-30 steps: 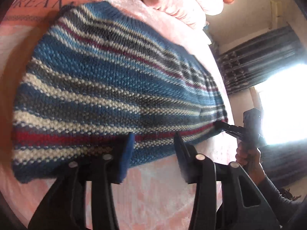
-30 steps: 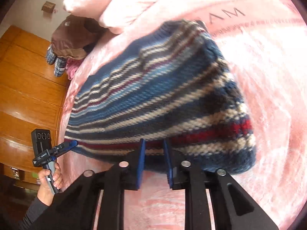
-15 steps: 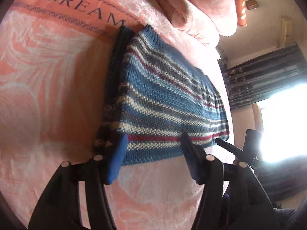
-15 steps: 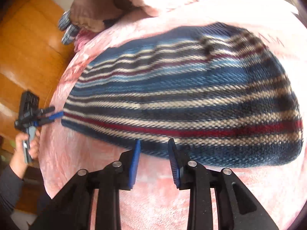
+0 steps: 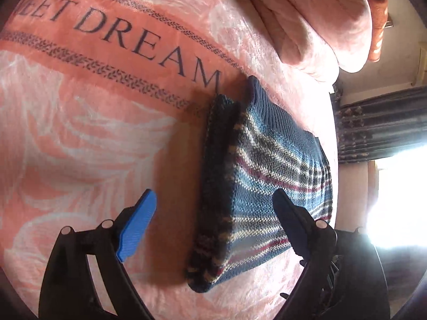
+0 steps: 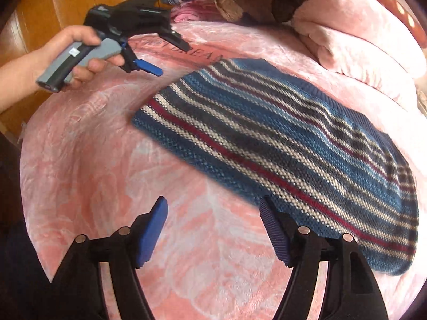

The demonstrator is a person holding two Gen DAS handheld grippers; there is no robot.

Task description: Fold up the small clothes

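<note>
sweater (image 6: 280, 144) is laid folded on the bed (image 6: 106, 160); the jaws of both the left gripper (image 5: 210, 224) and right gripper (image 6: 213, 229) are held apart, empty.

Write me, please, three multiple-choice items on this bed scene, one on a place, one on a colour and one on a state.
1. Where does the striped knit garment lie?
A. on the pink blanket
B. on the wooden floor
C. on the pillows

2. What colour is its thin accent stripe?
A. yellow
B. red
C. green

3. How is the right hand-held gripper?
A. shut on the garment
B. shut on nothing
C. open

Answers: 1 A, since pink blanket shows all round it; 2 B, since a red line runs among the blue, grey and cream bands; 3 C, since its blue pads stand wide apart with blanket between them.
</note>
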